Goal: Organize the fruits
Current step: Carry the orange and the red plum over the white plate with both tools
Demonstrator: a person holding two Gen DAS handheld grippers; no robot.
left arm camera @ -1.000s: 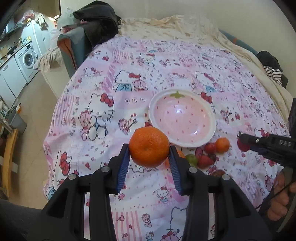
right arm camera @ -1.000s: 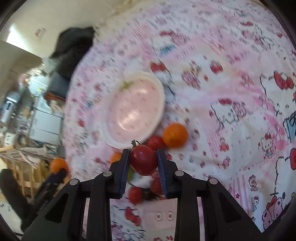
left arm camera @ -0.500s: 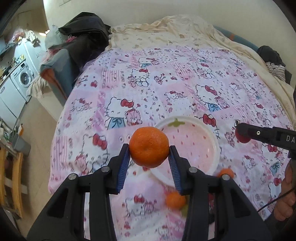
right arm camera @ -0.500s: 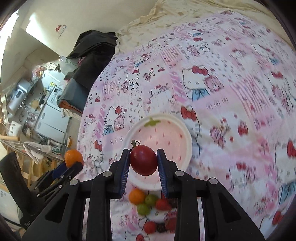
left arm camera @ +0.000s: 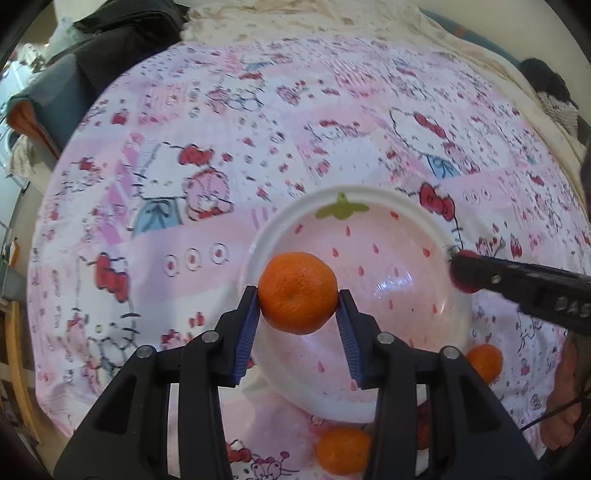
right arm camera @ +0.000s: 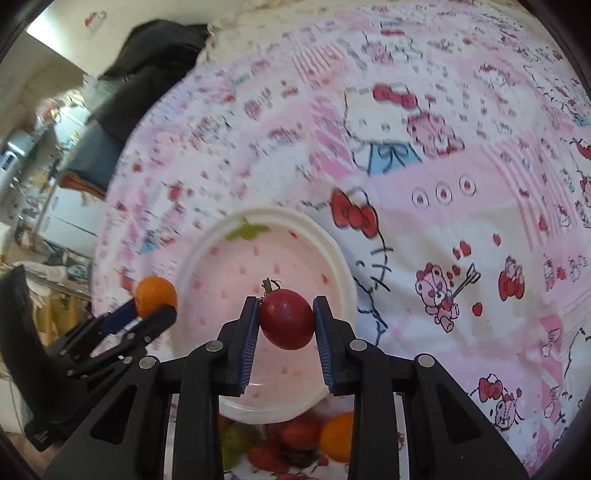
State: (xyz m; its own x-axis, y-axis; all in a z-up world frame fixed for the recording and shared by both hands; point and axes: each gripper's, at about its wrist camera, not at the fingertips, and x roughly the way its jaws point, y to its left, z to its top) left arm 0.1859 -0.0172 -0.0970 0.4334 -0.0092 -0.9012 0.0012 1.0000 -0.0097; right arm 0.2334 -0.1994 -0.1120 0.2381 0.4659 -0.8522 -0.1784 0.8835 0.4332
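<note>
My left gripper (left arm camera: 298,295) is shut on an orange mandarin (left arm camera: 297,291) and hangs over the left part of a pink strawberry-patterned bowl (left arm camera: 369,199). My right gripper (right arm camera: 285,318) is shut on a red cherry tomato (right arm camera: 287,318) with a small stem, above the same bowl (right arm camera: 280,218). In the left wrist view the right gripper (left arm camera: 461,273) reaches in over the bowl's right rim with the tomato (left arm camera: 466,254) at its tip. In the right wrist view the left gripper (right arm camera: 155,308) shows beside the bowl's left rim with the mandarin (right arm camera: 155,290). The bowl looks empty.
The bowl lies on a pink cartoon-print bedspread (left arm camera: 184,147). Loose fruit lies just in front of the bowl: mandarins (left arm camera: 341,448) (left arm camera: 484,360), strawberries (right arm camera: 295,430) and a green fruit (right arm camera: 232,441). Dark clothes (left arm camera: 122,29) pile at the bed's far left. A hand (left arm camera: 565,391) shows at right.
Both grippers have moved forward and down over the bed with their fruit still held. The bowl, earlier ahead of them, now lies right under both, much larger in view.
</note>
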